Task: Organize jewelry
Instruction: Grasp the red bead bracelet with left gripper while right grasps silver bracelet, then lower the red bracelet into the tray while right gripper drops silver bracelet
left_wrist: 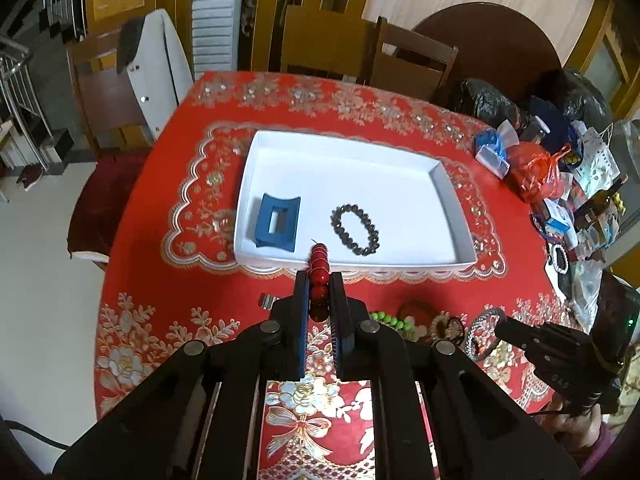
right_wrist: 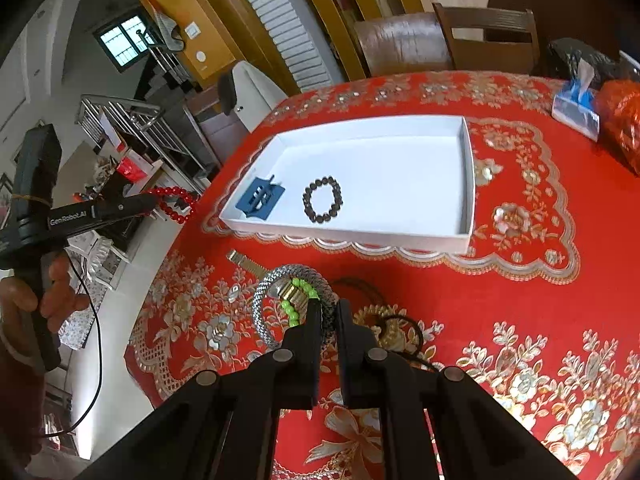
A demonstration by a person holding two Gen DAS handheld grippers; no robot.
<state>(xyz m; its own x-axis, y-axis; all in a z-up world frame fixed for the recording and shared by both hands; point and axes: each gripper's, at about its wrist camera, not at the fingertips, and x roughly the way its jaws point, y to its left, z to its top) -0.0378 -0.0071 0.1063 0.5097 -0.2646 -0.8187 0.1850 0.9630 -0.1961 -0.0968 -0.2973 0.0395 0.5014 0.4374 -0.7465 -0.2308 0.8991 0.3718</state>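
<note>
A white tray (left_wrist: 448, 184) on the red tablecloth holds a blue hair clip (left_wrist: 277, 222) at its near left and a black bead bracelet (left_wrist: 355, 229) beside it. My left gripper (left_wrist: 319, 278) is shut on a red bead bracelet (left_wrist: 319, 270), held in the air just short of the tray's near rim; from the right wrist view the bracelet (right_wrist: 176, 204) hangs off that gripper (right_wrist: 154, 202). My right gripper (right_wrist: 329, 304) is shut on a silver braided bangle (right_wrist: 266, 300), which is lifted over the table. A green bead bracelet (right_wrist: 294, 304) lies under it.
Several loose pieces lie on the cloth near me: a gold ring pendant on a black cord (right_wrist: 380, 324), a metal watch strap (right_wrist: 244, 262) and green beads (left_wrist: 386, 318). Bags, a tissue pack (left_wrist: 494, 150) and clutter fill the table's right side. Chairs (left_wrist: 408, 56) stand behind.
</note>
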